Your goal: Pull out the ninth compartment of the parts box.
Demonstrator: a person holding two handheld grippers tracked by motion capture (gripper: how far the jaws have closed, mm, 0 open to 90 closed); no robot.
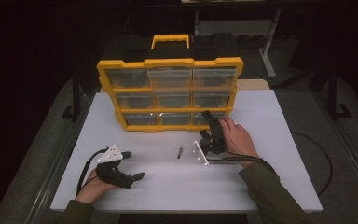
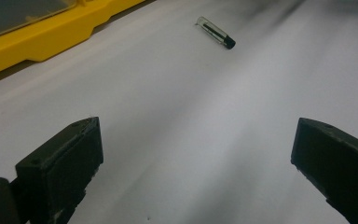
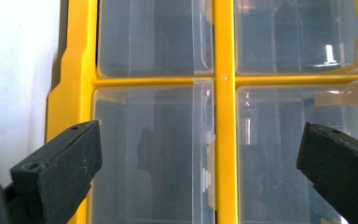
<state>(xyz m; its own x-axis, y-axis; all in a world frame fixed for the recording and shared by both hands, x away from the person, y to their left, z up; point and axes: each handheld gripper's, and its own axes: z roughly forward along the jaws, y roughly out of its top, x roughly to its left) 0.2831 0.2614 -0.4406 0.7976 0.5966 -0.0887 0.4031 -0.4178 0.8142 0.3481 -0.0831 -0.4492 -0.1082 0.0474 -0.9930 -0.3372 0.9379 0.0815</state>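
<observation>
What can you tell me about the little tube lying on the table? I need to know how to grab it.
The tube is small, slim and clear, glass or plastic by its look, with a black cap at one end and something dark inside. It lies flat on the bare white table, in front of the yellow drawer box and touching nothing else. It sits between the two grippers: the open left gripper points toward it, apart from it, and the right gripper is aimed at the drawers.

Organizer point(image 1: 168, 62) ahead of the right gripper point(image 1: 208, 125) is bright yellow with clear see-through drawers point(image 3: 154, 154) and a black top. Table point(image 1: 168, 186) is plain white, both grippers black, little vial point(image 2: 216, 32) clear with a black cap.
</observation>
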